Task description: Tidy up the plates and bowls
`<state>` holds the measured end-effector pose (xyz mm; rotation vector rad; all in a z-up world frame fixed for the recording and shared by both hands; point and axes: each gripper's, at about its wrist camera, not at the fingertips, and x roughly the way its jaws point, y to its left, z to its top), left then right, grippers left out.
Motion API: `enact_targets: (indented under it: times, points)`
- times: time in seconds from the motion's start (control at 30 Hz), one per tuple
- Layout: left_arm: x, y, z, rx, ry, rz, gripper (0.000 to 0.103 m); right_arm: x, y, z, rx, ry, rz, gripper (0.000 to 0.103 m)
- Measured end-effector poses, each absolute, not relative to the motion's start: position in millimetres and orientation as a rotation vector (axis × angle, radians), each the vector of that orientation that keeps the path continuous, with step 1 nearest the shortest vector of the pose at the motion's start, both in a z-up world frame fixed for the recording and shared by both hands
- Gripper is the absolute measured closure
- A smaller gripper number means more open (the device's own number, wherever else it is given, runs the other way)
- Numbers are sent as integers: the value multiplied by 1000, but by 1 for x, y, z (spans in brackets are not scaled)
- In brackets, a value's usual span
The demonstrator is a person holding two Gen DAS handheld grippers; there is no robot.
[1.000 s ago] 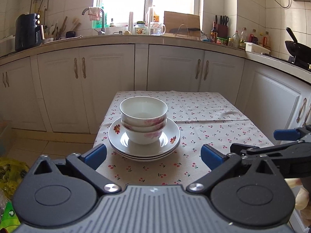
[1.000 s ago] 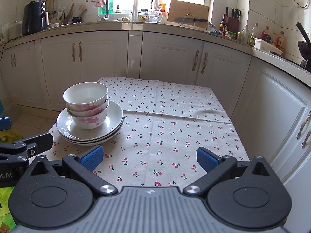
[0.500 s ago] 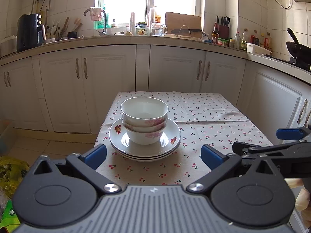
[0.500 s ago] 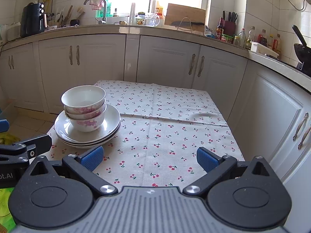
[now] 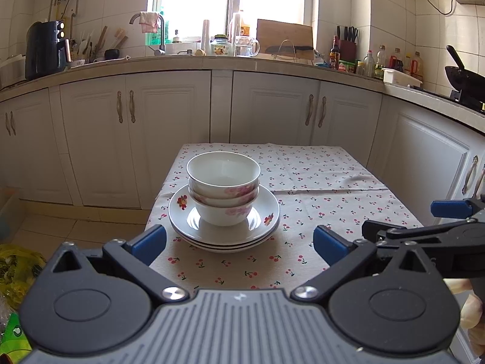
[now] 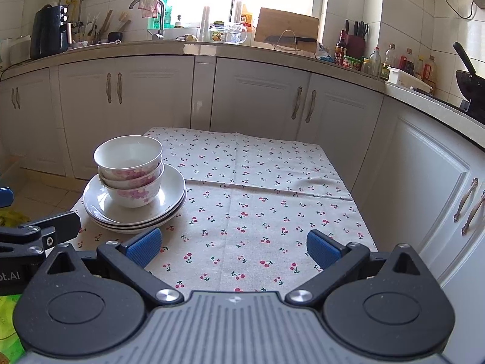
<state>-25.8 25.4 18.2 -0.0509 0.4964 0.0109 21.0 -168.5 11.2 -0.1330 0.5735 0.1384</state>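
Three nested bowls [image 5: 223,188] stacked upright on a pile of plates [image 5: 223,230], apparently three though hard to count, at the left of the cherry-print tablecloth [image 6: 257,200], with left gripper [image 5: 239,242] and right gripper [image 6: 233,244] both spread wide, empty, short of the stack.

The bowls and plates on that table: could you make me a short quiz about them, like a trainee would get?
1. How many bowls are stacked on the plates?
2. True or false: the left gripper is shut on a bowl.
3. Which half of the tablecloth is bare, seen from the right wrist view? A) the left B) the right

Key:
1. Three, nested, upright, on a stack of about three plates.
2. False. It is open and short of the stack, as is the right gripper.
3. B. The stack sits at the left.
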Motion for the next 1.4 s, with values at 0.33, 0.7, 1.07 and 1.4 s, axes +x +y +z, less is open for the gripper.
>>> enact_targets:
  times: [0.33,0.7,1.07,1.4]
  points:
    - [-26,25,19,-55,496,9,1,21,-168,11,-136,568,134,0]
    - [-26,24,18,-58,498,9,1,20,-169,12,-137,564,128,0]
    - [-26,24,18,-61,499,8,1,19,-169,13,-139,561,121,0]
    - [-26,23,17,-63,501,7,1,19,-168,13,-145,558,114,0]
